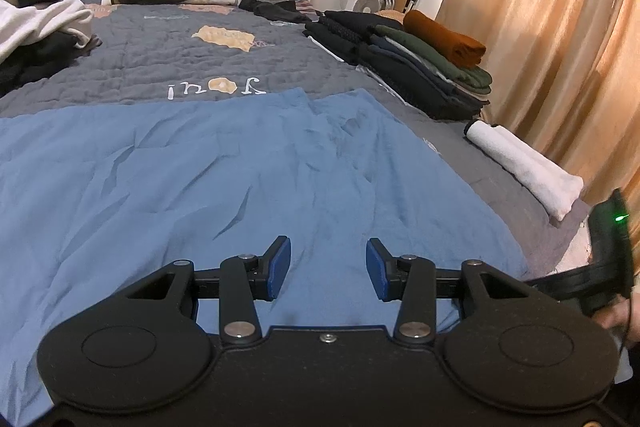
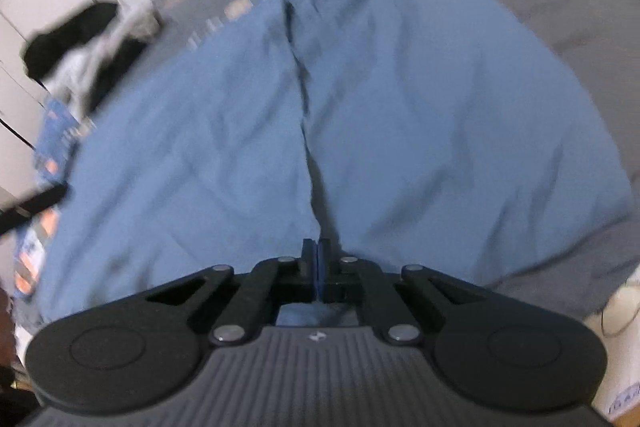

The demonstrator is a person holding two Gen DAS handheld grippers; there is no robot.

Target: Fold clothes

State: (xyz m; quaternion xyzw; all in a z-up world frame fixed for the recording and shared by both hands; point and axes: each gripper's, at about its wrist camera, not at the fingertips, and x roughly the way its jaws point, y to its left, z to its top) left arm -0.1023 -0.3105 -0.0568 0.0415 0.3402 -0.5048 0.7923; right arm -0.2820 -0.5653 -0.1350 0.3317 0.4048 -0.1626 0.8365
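Blue trousers (image 1: 224, 163) spread flat on bed (image 1: 168, 51), legs running away from both grippers; right gripper (image 2: 319, 267) pressed together at near hem, apparently pinching cloth; left gripper (image 1: 328, 269) spread, empty, just above near edge.

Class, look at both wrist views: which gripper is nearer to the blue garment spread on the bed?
Right. The right gripper is shut on the blue garment, pinching its near edge. The left gripper is open above the cloth, gripping nothing.
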